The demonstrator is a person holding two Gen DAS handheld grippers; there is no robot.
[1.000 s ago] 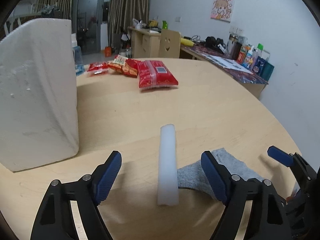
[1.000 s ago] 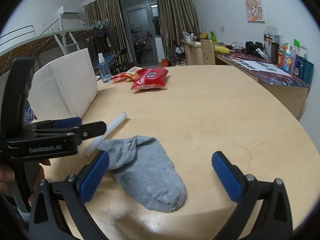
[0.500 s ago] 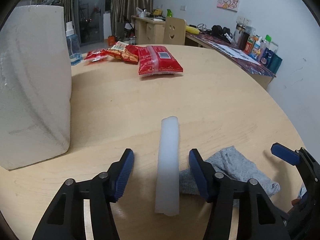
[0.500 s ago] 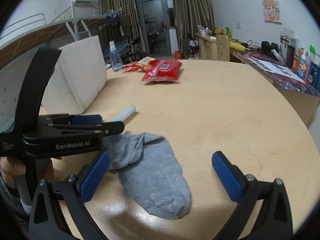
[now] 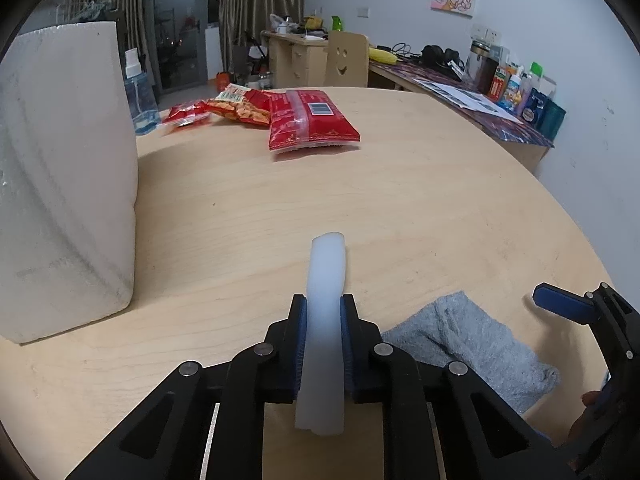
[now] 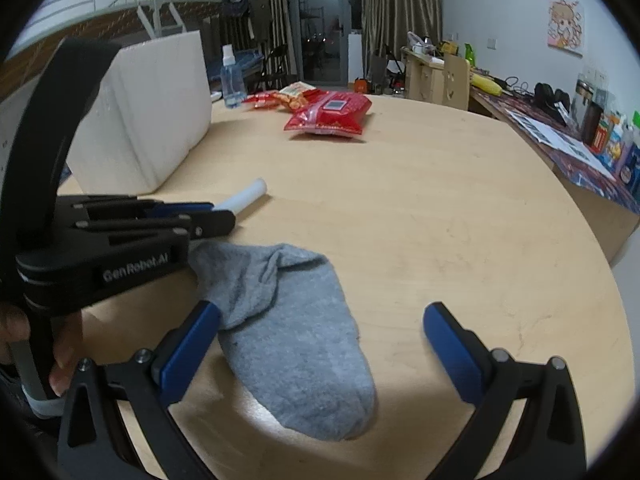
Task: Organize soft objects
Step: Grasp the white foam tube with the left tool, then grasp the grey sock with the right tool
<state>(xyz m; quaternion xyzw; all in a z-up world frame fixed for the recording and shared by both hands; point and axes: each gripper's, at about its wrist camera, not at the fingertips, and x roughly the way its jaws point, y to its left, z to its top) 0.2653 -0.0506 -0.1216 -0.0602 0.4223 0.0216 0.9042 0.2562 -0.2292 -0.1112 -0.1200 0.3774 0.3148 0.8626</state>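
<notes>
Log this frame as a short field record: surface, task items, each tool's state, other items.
surface: round wooden table
left tool: jaws closing on the white foam stick, pads against its sides
right tool: open, hovering over the grey sock, not gripping it
grey sock: lying flat on the table, beside the foam stick
other items: white foam block; red snack bags; spray bottle
</notes>
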